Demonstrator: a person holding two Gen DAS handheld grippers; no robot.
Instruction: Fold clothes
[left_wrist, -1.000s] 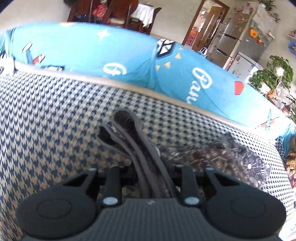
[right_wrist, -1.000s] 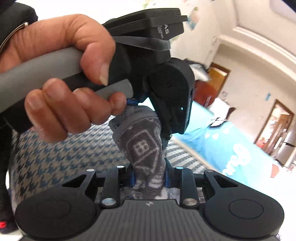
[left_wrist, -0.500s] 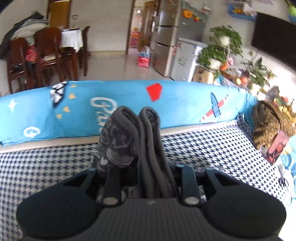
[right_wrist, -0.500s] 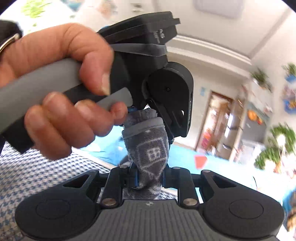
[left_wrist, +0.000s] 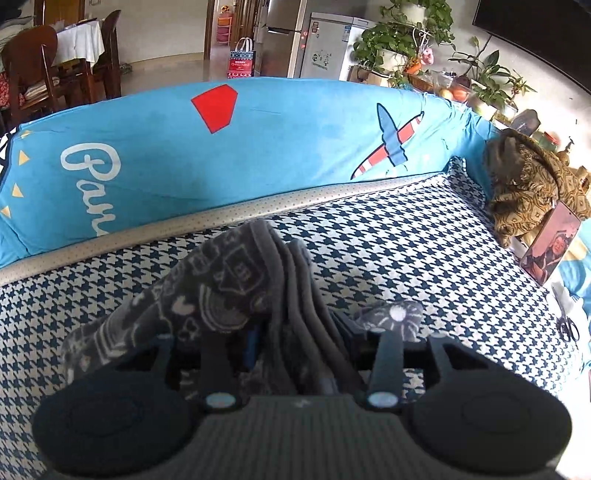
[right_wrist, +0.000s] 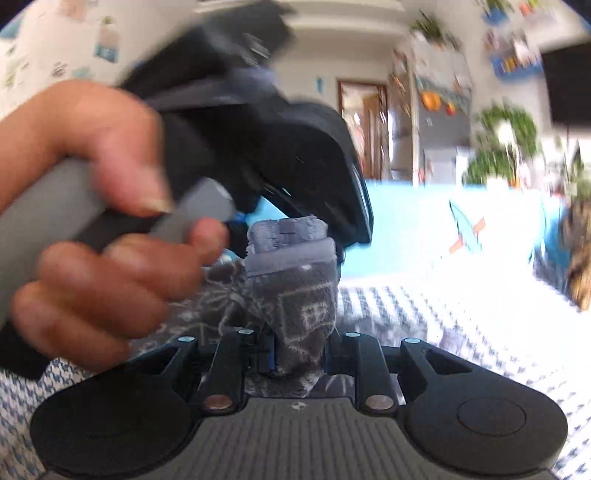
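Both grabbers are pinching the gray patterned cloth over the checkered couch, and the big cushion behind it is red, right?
Not quite: the cushion is blue, with only a red patch, as the left wrist view shows. Both the left gripper and right gripper do pinch the gray patterned cloth over the checkered couch.

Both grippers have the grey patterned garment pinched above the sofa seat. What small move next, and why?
Probably lower both together onto the houndstooth seat before letting go. The left gripper and right gripper each clamp bunched folds of the grey garment, which hangs doubled over the seat with nothing under it.
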